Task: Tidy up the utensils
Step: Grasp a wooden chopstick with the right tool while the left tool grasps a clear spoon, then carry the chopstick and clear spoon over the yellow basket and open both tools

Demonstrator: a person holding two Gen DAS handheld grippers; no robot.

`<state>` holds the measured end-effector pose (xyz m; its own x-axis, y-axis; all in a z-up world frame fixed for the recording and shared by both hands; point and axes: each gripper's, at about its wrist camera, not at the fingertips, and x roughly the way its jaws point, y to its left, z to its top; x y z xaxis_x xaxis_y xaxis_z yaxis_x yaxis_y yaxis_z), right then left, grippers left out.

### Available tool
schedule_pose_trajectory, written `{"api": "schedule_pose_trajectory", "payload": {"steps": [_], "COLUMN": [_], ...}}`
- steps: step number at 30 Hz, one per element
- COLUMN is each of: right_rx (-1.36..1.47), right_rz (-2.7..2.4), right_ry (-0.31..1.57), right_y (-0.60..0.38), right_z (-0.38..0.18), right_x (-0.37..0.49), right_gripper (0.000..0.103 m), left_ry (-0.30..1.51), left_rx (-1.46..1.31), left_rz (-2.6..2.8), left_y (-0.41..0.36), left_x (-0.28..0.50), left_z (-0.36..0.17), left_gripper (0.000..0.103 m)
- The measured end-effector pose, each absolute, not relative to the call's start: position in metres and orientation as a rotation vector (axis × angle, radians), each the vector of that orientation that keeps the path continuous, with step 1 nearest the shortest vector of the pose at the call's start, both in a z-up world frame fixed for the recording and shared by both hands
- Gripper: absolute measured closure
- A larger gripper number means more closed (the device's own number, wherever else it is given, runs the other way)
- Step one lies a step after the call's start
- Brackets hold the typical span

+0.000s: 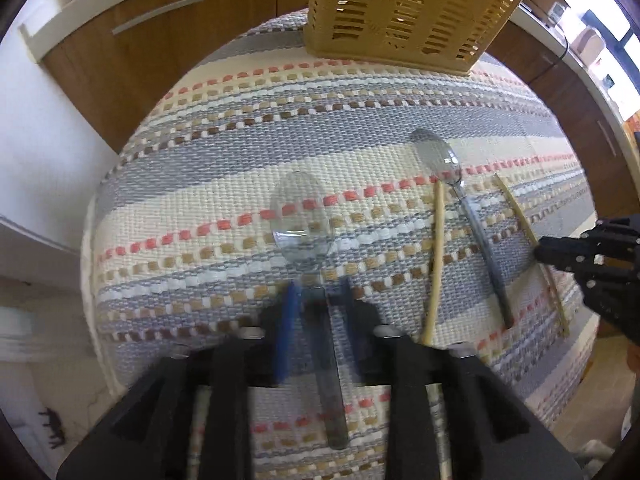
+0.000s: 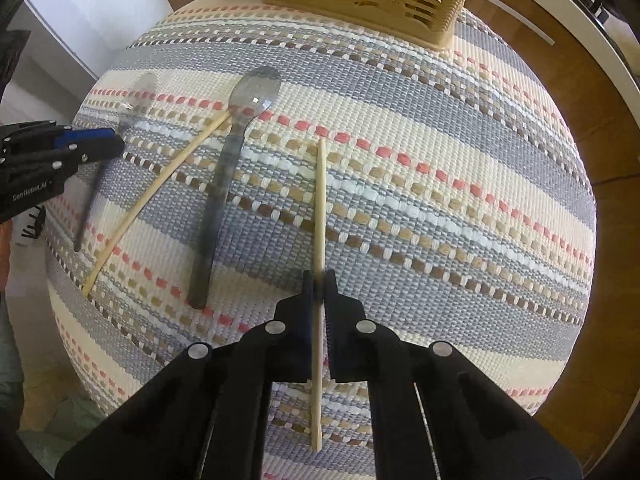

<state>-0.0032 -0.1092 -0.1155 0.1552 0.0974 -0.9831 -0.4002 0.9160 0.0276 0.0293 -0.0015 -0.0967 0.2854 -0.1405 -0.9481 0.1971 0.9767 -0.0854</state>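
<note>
A clear plastic spoon (image 1: 300, 216) lies on the striped mat, and its handle runs between the fingers of my left gripper (image 1: 318, 300). The jaws stand open on either side of the handle without pressing it. My right gripper (image 2: 319, 288) is shut on a pale wooden chopstick (image 2: 320, 208) that lies lengthwise on the mat. A second chopstick (image 2: 160, 196) lies slanted to its left, beside a greyer clear spoon (image 2: 224, 184). From the right wrist view, the left gripper (image 2: 114, 142) reaches in at the far left over the first spoon (image 2: 140, 92).
A tan slatted utensil basket (image 1: 412, 12) stands at the far edge of the woven striped mat (image 2: 440, 140). Wooden cabinet fronts (image 1: 132, 52) and a white counter lie beyond the table. The mat's right half holds nothing.
</note>
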Motion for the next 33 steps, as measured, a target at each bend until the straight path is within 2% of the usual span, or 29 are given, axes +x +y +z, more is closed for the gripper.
{"api": "schedule_pose_trajectory", "payload": {"steps": [1,3,5,8,9,17,26,33], "right_rx": [-0.262,-0.262,-0.260,-0.253,-0.249,-0.168,-0.147,-0.084], "right_rz": [0.364,0.368,0.372,0.376,0.381,0.459,0.526,0.517], "right_ry": [1.374,1.373,1.371,1.368,1.365,1.247,0.980,0.750], "right_y": [-0.111,-0.114,-0.117,-0.122,-0.128,-0.145,-0.152,-0.157], "right_z": [-0.115,-0.115,-0.114,-0.112,-0.111,-0.074,0.008,0.069], "right_x": [-0.003,-0.001,0.001,0.005,0.007,0.007,0.008,0.021], "right_gripper": [0.099,0.099,0.099,0.099,0.099,0.099,0.099,0.099], "left_ry": [1.256,1.264,1.265,1.250,1.249,1.127,0.788,0.593], "left_rx": [0.075,0.094,0.109,0.178,0.180,0.077,0.001,-0.046], "left_rz": [-0.216,-0.222,-0.227,-0.188,-0.183,-0.218,-0.280,-0.296], "left_y": [-0.001,-0.001,-0.006,-0.011,-0.013,-0.014,-0.020,-0.040], "left_x": [0.029,0.028,0.029,0.029,0.030,0.023,0.018,0.035], "left_z": [-0.096,-0.099,-0.100,-0.100,-0.100,-0.072,0.025,0.084], "left_gripper": [0.060,0.062,0.070,0.091,0.093,0.093,0.093,0.093]}}
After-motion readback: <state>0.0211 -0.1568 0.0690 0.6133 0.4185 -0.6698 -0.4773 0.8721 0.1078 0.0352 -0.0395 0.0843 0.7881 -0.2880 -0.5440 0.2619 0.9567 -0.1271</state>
